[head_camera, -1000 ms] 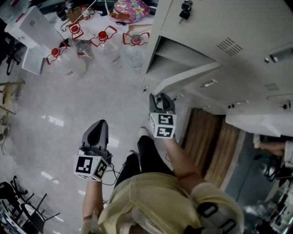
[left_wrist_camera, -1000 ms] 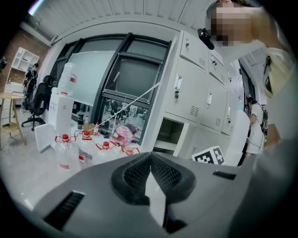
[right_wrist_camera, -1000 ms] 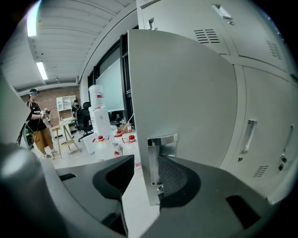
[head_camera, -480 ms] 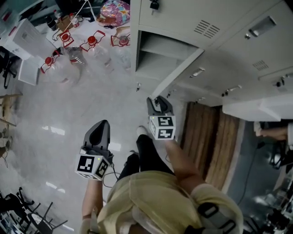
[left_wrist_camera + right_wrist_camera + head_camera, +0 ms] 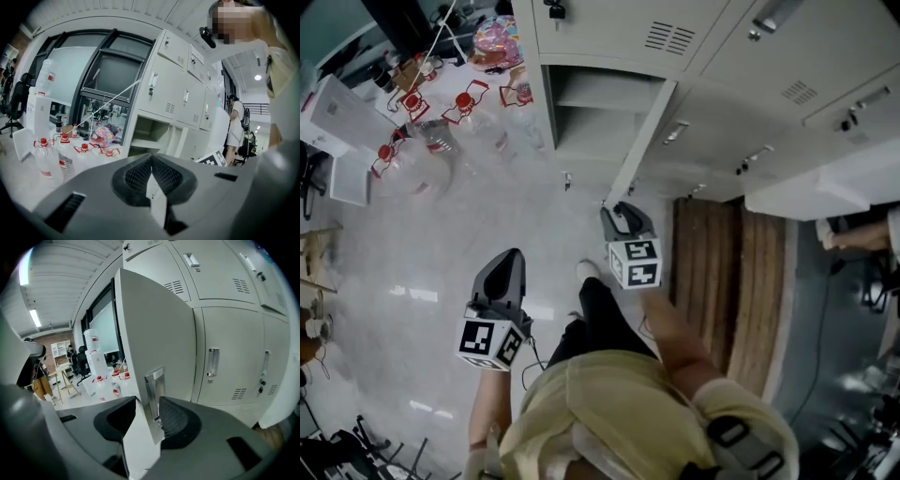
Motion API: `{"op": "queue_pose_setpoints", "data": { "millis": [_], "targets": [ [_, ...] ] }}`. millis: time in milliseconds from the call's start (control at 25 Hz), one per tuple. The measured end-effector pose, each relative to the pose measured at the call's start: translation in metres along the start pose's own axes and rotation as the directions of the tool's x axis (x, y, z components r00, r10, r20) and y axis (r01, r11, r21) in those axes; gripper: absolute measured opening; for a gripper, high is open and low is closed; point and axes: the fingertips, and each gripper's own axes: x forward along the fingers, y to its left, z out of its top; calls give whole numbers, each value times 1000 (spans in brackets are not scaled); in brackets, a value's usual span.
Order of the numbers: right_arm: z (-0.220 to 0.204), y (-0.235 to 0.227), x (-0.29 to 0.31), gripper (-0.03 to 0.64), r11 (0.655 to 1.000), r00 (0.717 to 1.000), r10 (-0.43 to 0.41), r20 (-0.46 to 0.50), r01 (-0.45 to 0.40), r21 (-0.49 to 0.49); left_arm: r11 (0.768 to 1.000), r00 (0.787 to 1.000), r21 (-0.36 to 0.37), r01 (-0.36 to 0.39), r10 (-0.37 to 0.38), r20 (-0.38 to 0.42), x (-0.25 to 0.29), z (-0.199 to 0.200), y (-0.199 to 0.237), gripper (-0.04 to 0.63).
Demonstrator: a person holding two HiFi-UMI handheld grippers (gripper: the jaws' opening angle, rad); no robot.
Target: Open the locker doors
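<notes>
Door (image 5: 643, 141) is being swung further out from the locker (image 5: 609, 37) than a second ago. Its free edge, at the handle (image 5: 154, 387), is being pinched by the right gripper (image 5: 147, 405); left gripper (image 5: 151, 174) is being held shut, empty. Judged stiff, light, slippery.

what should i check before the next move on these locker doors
1. Right claw closed on the edge of the open locker door, beside its handle: ok.
2. Left claw shut with nothing in it, free for another door: ok.
3. Compartment behind the held door exposed: ok.
4. Bottles on the floor stand off to the side, away from the door's swing: ok.
5. All doors open: not ok, the neighbouring door is closed.
6. Closed doors unlocked: cannot tell.
</notes>
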Motion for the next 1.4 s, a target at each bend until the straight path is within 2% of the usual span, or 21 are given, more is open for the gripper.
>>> {"op": "queue_pose_setpoints", "data": {
  "millis": [520,1000,1400],
  "targets": [
    [-19,-36,-35,152,995,995,-96,-31,97,30,997,998,33,67,-67,-11,5,-4,-21,3],
    [-28,-70,-60,152,980,981,-189,-39,191,52,995,995,6,99,-99,-3,10,-4,-28,3],
    [-29,-72,-88,152,972,975,-222,-25,223,73,995,995,-1,101,-101,1,-2,-6,-32,3]
  ]
}}
